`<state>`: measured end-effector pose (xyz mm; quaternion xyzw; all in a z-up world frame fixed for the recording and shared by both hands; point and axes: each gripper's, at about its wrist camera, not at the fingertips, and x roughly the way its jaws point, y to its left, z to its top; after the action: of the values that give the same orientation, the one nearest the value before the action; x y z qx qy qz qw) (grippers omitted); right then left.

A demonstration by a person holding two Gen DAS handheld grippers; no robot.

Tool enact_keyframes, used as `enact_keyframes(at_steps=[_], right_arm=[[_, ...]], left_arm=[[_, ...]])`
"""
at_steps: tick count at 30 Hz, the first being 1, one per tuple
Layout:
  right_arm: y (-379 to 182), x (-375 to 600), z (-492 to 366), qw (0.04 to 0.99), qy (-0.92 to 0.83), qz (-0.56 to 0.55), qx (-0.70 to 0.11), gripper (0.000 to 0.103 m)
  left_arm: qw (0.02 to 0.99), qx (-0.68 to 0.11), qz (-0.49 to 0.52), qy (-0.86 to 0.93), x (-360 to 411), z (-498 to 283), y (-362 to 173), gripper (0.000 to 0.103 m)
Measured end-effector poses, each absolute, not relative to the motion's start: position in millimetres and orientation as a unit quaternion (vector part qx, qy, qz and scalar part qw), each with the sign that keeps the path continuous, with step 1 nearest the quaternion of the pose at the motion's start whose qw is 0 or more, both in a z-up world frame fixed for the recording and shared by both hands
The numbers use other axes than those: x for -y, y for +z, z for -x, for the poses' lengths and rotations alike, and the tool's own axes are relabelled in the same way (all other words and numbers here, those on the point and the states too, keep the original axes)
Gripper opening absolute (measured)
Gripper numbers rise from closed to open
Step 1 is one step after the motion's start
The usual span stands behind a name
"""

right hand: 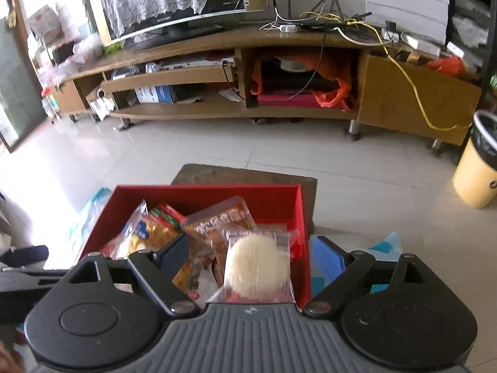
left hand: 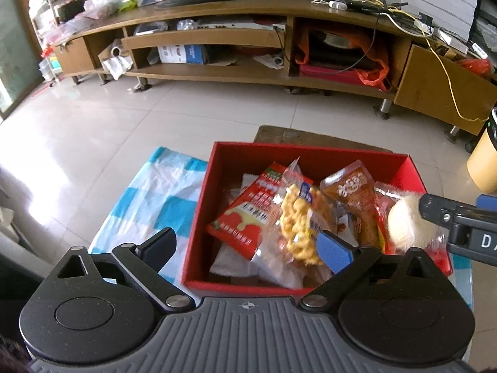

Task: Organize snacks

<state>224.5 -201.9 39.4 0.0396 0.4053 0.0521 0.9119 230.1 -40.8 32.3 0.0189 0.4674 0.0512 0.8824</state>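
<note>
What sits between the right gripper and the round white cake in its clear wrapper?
Nothing visible. The right gripper is open and the round white cake in its clear wrapper lies right between its fingers, on top of the other snacks in the red cardboard box.

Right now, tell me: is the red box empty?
No. The red box holds several snack packets, including a round white bun and yellow twists.

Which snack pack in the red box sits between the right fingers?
The clear pack with the round white bun, at the red box's right end. The brown pouch and yellow twists lie farther left.
</note>
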Motion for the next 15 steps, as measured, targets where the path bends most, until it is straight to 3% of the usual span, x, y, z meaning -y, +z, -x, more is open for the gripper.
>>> enact_keyframes(at_steps=[15], right_arm=[[34.2, 197.8, -163.7, 0.903, 0.037, -0.020, -0.428, 0.085]], left_arm=[[0.883, -0.467, -0.027, 0.033, 38.7, -179.7, 34.4, 0.102]])
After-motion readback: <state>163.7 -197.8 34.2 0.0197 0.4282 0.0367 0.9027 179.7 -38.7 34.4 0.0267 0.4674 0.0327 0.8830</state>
